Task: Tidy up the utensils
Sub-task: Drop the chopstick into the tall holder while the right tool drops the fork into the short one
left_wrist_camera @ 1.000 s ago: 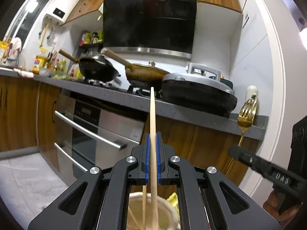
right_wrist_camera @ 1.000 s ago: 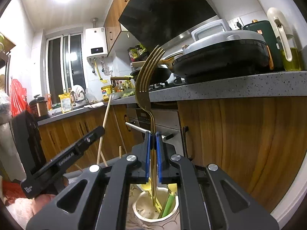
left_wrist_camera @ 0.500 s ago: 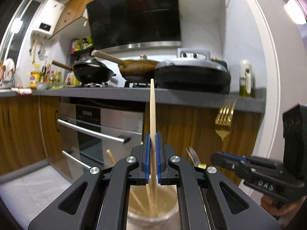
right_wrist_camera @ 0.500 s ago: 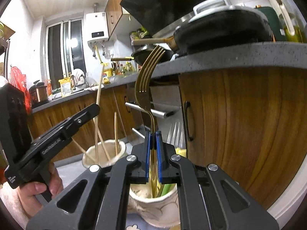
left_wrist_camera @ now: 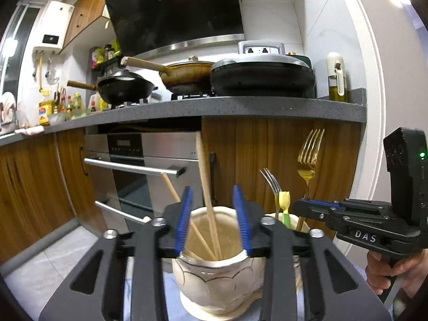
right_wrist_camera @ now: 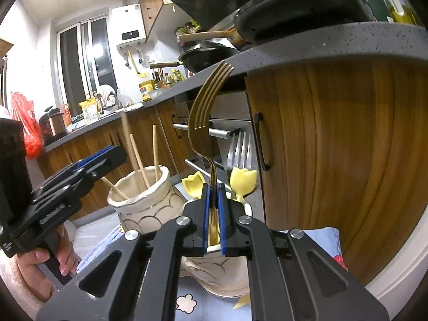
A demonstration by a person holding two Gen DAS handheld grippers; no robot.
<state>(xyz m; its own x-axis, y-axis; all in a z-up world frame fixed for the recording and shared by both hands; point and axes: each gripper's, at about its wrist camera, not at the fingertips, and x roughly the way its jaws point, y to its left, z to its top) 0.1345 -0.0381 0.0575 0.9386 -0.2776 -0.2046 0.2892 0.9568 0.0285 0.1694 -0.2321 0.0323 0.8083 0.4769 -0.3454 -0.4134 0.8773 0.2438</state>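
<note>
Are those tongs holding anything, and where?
Right tongs grip the gold fork by its handle. Left tongs have just opened; the chopstick stands free.

Two matching black hand-held grippers, each carried by a bare hand.

The left gripper (left_wrist_camera: 212, 219) has matte black angular arms with cut-out slots, round silver screws at the joints and ribbed blue pads (left_wrist_camera: 183, 218) on the inner faces of its fingers. The right gripper (right_wrist_camera: 213, 218) has the same build; seen from the side it has white "DAS" lettering, a boxy black block at the back and a small green light. The left hand (right_wrist_camera: 45, 266) and the right hand (left_wrist_camera: 393, 272) show no sleeve or glove.
</note>
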